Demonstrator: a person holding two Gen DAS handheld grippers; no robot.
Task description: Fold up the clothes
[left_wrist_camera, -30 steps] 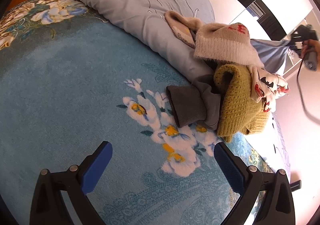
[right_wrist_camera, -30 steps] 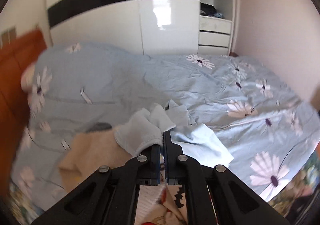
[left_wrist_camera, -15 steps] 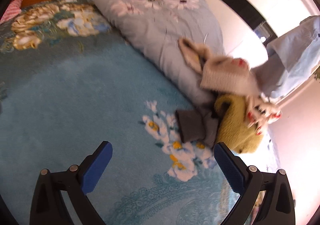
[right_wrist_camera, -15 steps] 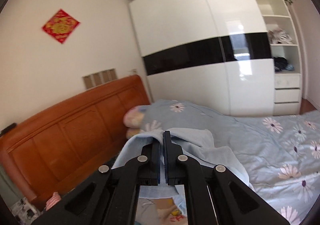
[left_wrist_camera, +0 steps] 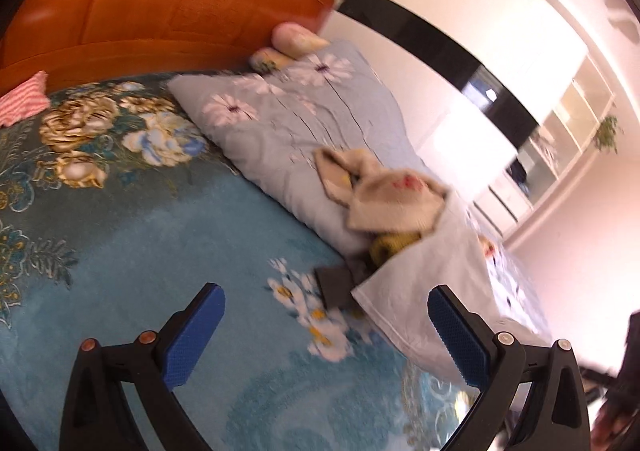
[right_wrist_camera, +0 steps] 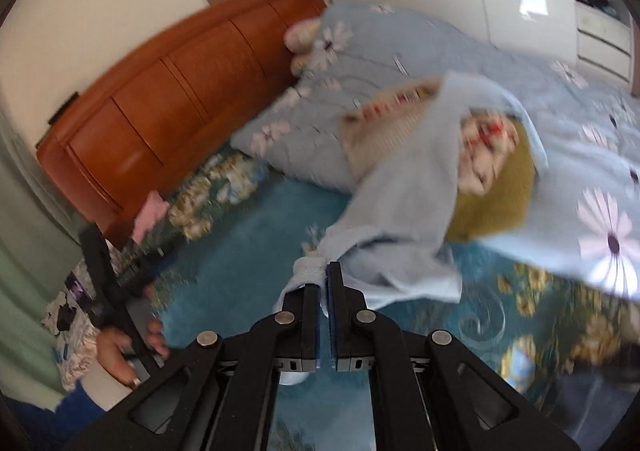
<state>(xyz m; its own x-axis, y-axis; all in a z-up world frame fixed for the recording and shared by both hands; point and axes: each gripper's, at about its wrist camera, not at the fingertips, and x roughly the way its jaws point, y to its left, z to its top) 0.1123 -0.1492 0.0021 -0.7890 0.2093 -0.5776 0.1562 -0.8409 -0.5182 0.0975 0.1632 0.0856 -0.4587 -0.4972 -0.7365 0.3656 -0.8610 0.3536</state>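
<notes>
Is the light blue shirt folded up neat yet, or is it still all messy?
Still messy. The light blue shirt hangs bunched and crumpled from the shut right gripper, draped over the clothes pile, not laid flat or folded.

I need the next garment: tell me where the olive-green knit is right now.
In the right wrist view the olive-green knit lies right of centre on the bed, half covered by the light blue garment and against the daisy quilt.

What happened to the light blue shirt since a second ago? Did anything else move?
The right gripper, still shut on the light blue shirt, lifted it off the flowered quilt, swung it up high, then brought it down toward the blue blanket. It now drapes over the clothes pile. The left gripper stayed open and empty, and the pile stayed put.
</notes>
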